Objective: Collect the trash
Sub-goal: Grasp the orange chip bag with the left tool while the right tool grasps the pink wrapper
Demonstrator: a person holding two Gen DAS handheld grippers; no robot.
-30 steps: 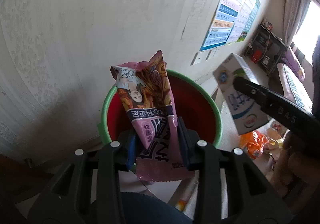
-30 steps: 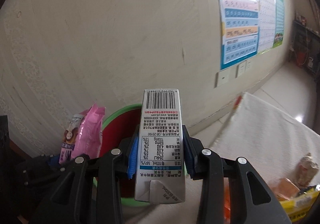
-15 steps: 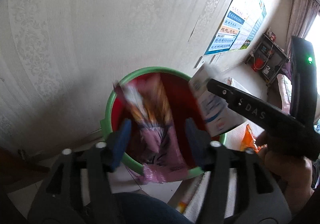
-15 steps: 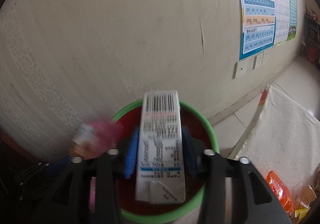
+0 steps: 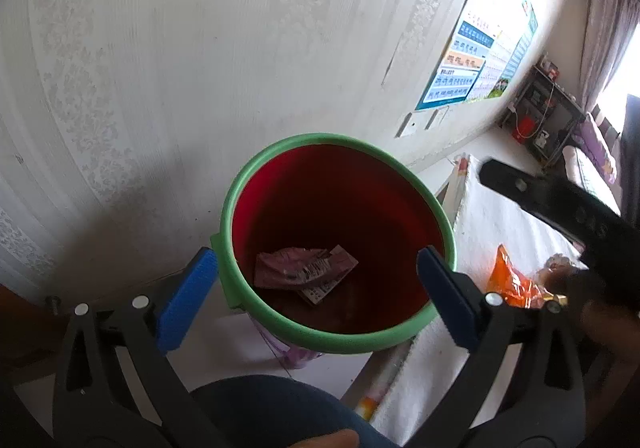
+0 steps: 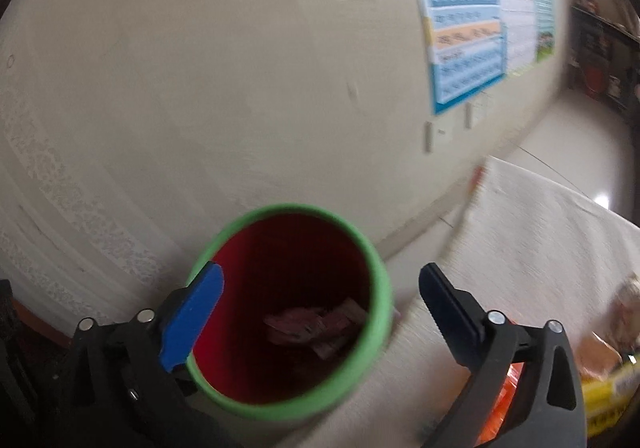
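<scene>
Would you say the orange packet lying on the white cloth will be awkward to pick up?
Probably a little. The orange packet looks crinkled and thin, so likely floppy and light. Its glossy film may slip between the pads. It lies on the white cloth, so it shouldn't roll.

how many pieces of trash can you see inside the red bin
1 for sure: a pink wrapper lying crumpled on the bottom of the bin. A second printed scrap may overlap its right edge, and the dark floor could hide more.

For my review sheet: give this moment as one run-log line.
left gripper: open, empty, jaws just opened | right gripper: open, empty, jaws just opened | pink wrapper: in bin | orange packet: on white cloth
</scene>
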